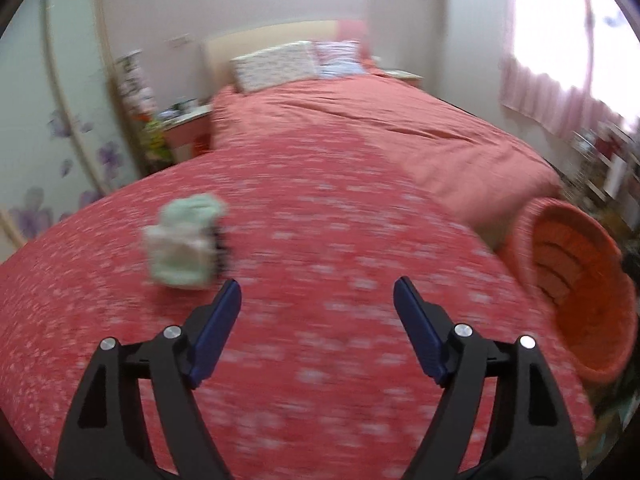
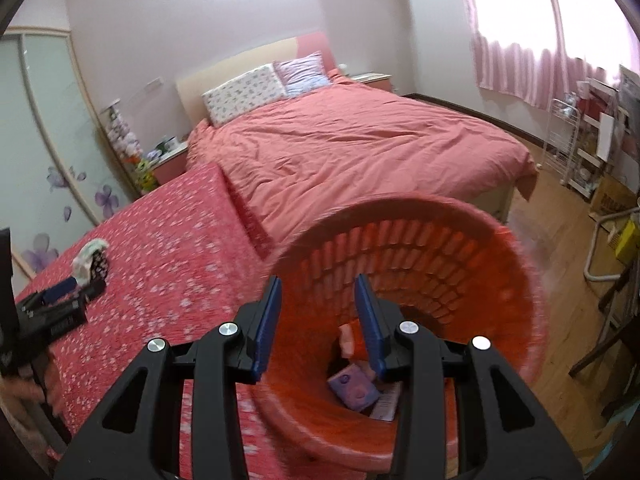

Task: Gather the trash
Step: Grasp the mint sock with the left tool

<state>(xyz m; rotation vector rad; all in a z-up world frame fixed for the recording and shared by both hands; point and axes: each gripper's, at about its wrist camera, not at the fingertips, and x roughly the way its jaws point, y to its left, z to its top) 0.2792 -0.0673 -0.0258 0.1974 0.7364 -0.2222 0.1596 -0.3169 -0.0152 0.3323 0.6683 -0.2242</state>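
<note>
- Basket [image 2: 400, 264]: orange plastic, round, lattice walls, tipped so its mouth faces the right wrist camera; carried at the right edge of the worktop. The right tool [image 2: 316, 320] has its jaws part-closed astride the near rim; whether they actually pinch it cannot be told.
- Contents, already collected: a purple packet [image 2: 354, 390], a pale paper slip beside it, and a small pinkish scrap [image 2: 347, 340] deeper in.
- Remaining trash: one crumpled wad [image 1: 182, 240], pale green and white, soft-looking, with a dark spotted part on one side; lying near the left edge of the worktop.
- Left tool [image 1: 318, 300]: jaws spread wide, empty, just short of the wad; blue pads, black arms.
- Worktop [image 1: 320, 400]: covered in red cloth with small white flowers, butted against a bed [image 2: 360, 148].
- Progress, judged: well along; the wad looks like the last visible piece.
</note>
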